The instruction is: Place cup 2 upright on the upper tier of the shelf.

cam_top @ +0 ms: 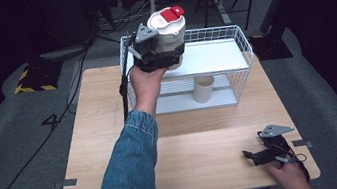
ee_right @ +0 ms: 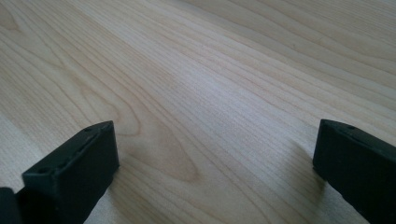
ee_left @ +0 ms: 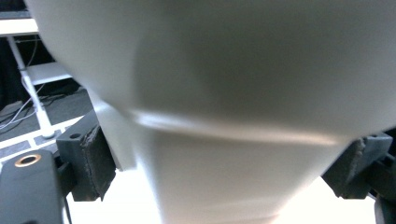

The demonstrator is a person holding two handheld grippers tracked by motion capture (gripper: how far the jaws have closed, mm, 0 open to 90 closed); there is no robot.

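High view: white canister pinched in left gripper, held over wire rack top shelf; right gripper parked spread on table.

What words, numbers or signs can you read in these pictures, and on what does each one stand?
"4": a dark mark that reads like this numeral, on the grey floor left of the wooden table.
The white jar with its red lid flap, held in the left claw: no readable text.
The wire shelf rack and the beige cup: no text.
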